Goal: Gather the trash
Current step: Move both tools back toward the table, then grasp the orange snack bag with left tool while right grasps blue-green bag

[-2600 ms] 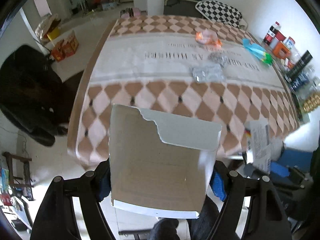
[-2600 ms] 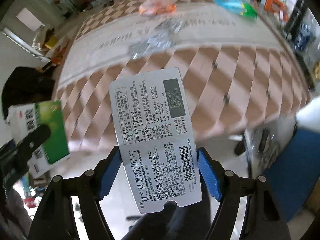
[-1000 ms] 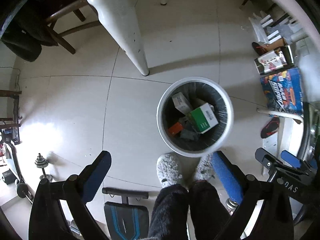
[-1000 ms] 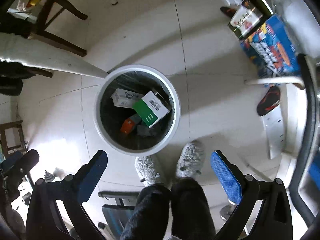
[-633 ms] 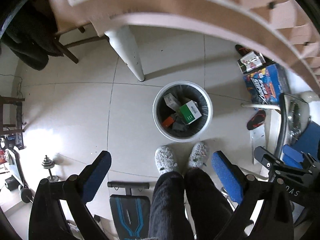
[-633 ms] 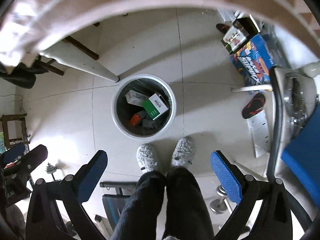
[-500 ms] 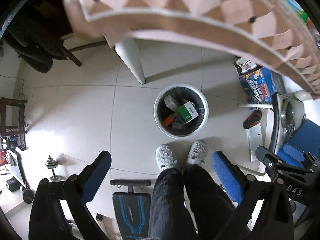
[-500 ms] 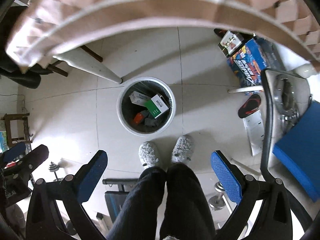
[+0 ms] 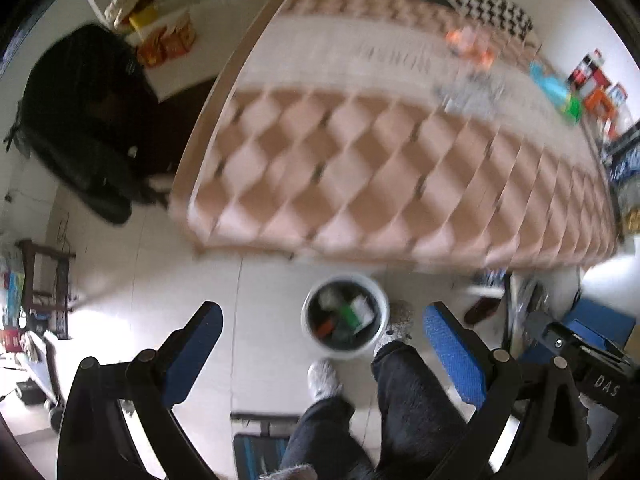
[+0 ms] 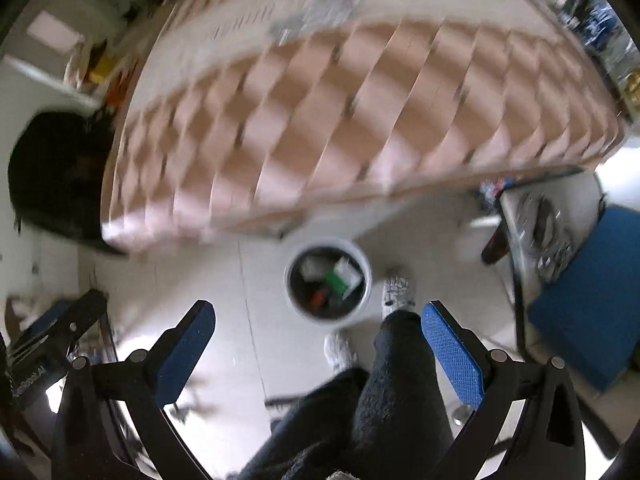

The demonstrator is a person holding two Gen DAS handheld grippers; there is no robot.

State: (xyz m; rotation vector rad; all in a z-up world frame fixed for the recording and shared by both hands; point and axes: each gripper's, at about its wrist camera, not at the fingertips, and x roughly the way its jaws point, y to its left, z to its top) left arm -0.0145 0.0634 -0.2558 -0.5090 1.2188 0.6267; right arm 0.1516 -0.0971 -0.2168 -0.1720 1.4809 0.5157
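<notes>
A white round bin (image 9: 345, 316) stands on the floor below the table edge, holding a green-and-white box and other trash; it also shows in the right wrist view (image 10: 327, 282). My left gripper (image 9: 322, 344) is open and empty, high above the floor. My right gripper (image 10: 318, 340) is open and empty too. On the checked tablecloth (image 9: 380, 184) lie blurred pieces of trash: an orange wrapper (image 9: 470, 46), a silver wrapper (image 9: 470, 100) and a blue-green packet (image 9: 556, 90). In the right wrist view the silver wrapper (image 10: 320, 12) lies at the top.
My legs and grey slippers (image 9: 322, 374) stand beside the bin. A black chair (image 9: 84, 120) is left of the table. A blue seat (image 10: 588, 308) is at the right. Bottles and boxes (image 9: 600, 92) crowd the table's far right edge.
Both boxes went from my grippers into the bin. Both grippers have since swung up from looking at the floor, so the tabletop is back in view, blurred by motion.
</notes>
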